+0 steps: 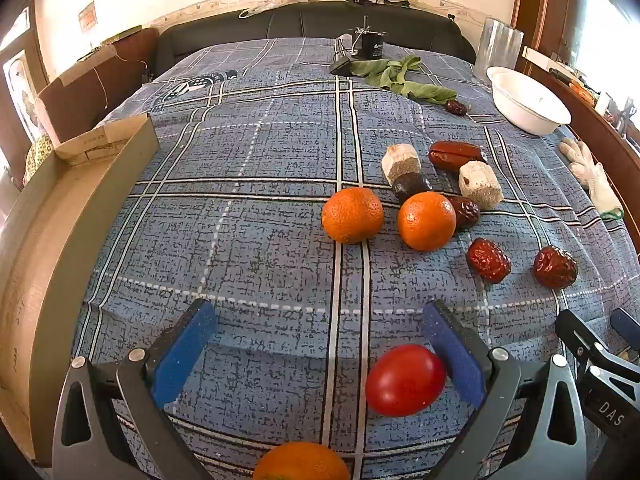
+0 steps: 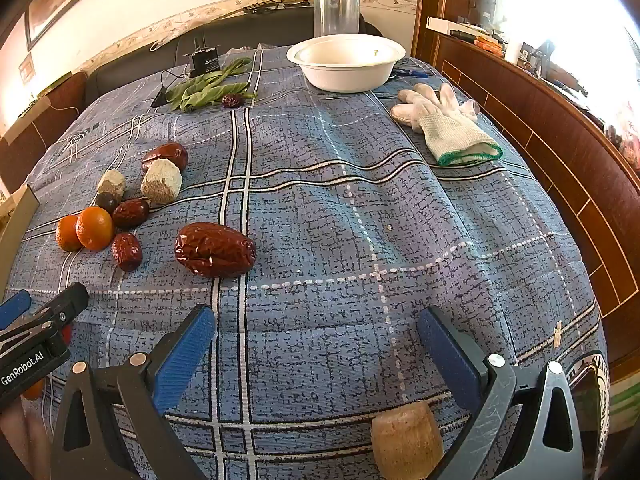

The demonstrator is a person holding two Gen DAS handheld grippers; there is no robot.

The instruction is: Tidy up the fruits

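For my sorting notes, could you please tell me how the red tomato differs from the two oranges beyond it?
The tomato is smooth, glossy red; the two oranges are dimpled orange. The tomato lies alone beside the left tongs' pad; the oranges sit among dates. All are roundish.

Here's the left gripper up close: two grey, wedge-shaped arms with triangular cut-outs, each tipped by a flat blue pad with a finely ribbed face. Round silver pivot pins sit in pairs where the fingers meet the arms. The right gripper looks the same build, grey arms, blue ribbed pads, silver pins, its right arm scuffed with pale scratches. From the right wrist view, the left one's black housing shows at the left edge, white lettering "GenRobot.AI", a small screw, silver metal strips. The left wrist view catches "DAS" in white on the other's black body.
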